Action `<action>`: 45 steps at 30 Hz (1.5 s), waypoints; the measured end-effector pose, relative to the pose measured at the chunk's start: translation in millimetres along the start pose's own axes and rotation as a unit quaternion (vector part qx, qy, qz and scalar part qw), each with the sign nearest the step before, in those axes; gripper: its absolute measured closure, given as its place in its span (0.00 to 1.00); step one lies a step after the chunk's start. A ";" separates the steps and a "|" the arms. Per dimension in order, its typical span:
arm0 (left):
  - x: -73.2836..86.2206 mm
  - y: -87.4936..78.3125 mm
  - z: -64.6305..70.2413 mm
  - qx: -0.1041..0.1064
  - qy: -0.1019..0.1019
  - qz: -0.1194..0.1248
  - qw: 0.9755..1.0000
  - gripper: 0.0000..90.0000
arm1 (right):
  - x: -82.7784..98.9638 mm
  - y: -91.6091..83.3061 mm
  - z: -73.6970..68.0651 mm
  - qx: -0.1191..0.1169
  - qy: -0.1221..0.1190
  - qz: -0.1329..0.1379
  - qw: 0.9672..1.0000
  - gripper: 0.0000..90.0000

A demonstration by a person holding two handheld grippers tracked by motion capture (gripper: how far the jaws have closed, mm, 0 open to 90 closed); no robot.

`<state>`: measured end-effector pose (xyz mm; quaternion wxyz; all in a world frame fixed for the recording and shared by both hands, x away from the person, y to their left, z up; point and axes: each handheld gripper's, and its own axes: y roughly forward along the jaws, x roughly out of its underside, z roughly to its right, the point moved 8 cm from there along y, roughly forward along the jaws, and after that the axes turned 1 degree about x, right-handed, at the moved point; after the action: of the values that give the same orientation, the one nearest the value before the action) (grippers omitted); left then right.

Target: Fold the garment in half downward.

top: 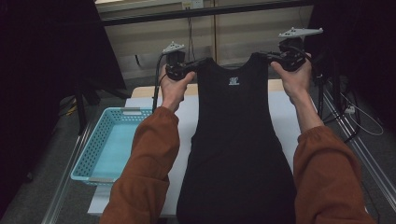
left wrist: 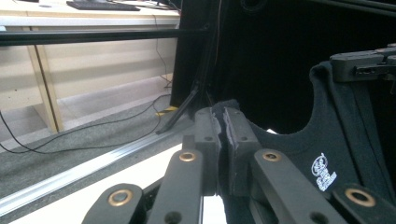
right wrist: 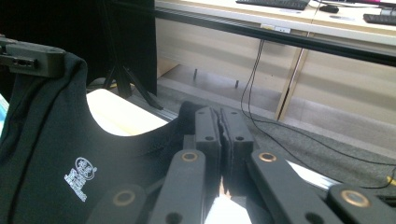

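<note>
I've got room all round: blue basket (top: 109, 144) well off left, table (top: 285, 109) edge below. Left gripper (top: 187, 68) and right gripper (top: 279, 58) each pinch a shoulder strap of the black vest (top: 236, 140); it hangs between them, hem on the table.

High view overhead, claw views close, sharing vest (top: 236, 135)

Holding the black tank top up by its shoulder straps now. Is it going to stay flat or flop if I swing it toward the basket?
Likely floppy: the black tank top hangs limp from the left gripper and right gripper, each shut on a strap. It probably weighs little, since thin strap pinches carry it. Its lower part lies on the table, so it may drag and fold when swung toward the blue basket.
</note>
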<state>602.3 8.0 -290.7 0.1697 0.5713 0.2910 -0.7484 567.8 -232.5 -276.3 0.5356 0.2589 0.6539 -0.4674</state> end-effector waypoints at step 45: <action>-25.9 -41.4 34.9 0.004 0.030 0.022 0.999 0.95 | -31.1 -37.8 -20.9 0.008 -0.007 0.052 0.999 0.97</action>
<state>559.1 16.0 -249.8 0.1745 0.6006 0.2804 -0.7281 535.6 -225.1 -234.6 0.5613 0.2935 0.6322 -0.4462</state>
